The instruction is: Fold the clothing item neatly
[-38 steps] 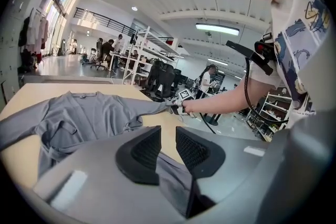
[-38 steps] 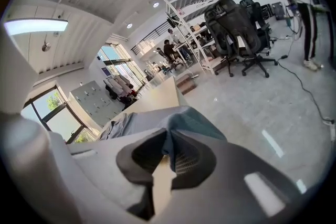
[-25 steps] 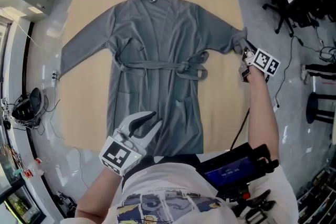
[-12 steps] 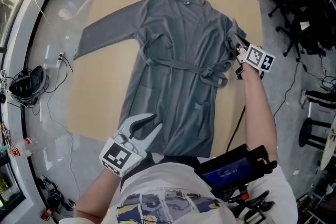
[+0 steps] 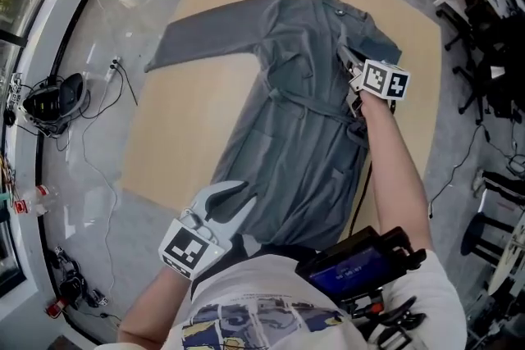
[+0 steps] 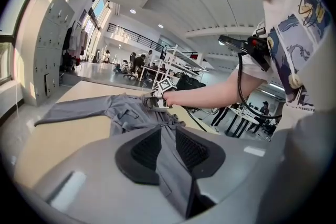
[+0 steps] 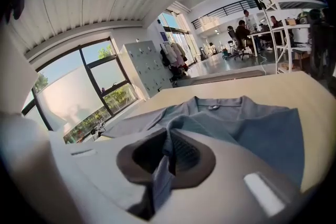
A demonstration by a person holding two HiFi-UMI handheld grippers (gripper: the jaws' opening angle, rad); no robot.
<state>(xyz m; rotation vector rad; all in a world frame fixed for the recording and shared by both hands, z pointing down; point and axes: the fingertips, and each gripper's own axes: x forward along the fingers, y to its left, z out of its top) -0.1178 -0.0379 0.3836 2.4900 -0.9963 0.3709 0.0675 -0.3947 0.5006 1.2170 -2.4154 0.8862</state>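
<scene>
A grey robe [image 5: 295, 135] lies face up on a tan mat [image 5: 180, 127], its belt tied at the waist. One sleeve [image 5: 205, 33] stretches out flat to the left. My right gripper [image 5: 351, 76] is shut on the other sleeve's cuff and holds it over the robe's chest, near the belt. In the right gripper view the grey fabric [image 7: 247, 123] runs pinched between the pads [image 7: 184, 152]. My left gripper [image 5: 234, 199] sits at the hem's near left corner. In the left gripper view the robe's cloth [image 6: 126, 110] fills the gap between the pads [image 6: 144, 149] down to the throat.
Grey floor surrounds the mat. A black object with cables [image 5: 49, 98] and a power strip [image 5: 115, 65] lie at the left. Shelving and chair bases [image 5: 492, 29] stand at the right. A black device [image 5: 353, 266] hangs at the person's chest.
My right gripper has carried the sleeve from the robe's outer right side inward over its body. The head view has swung. The left gripper has stayed at the hem.
</scene>
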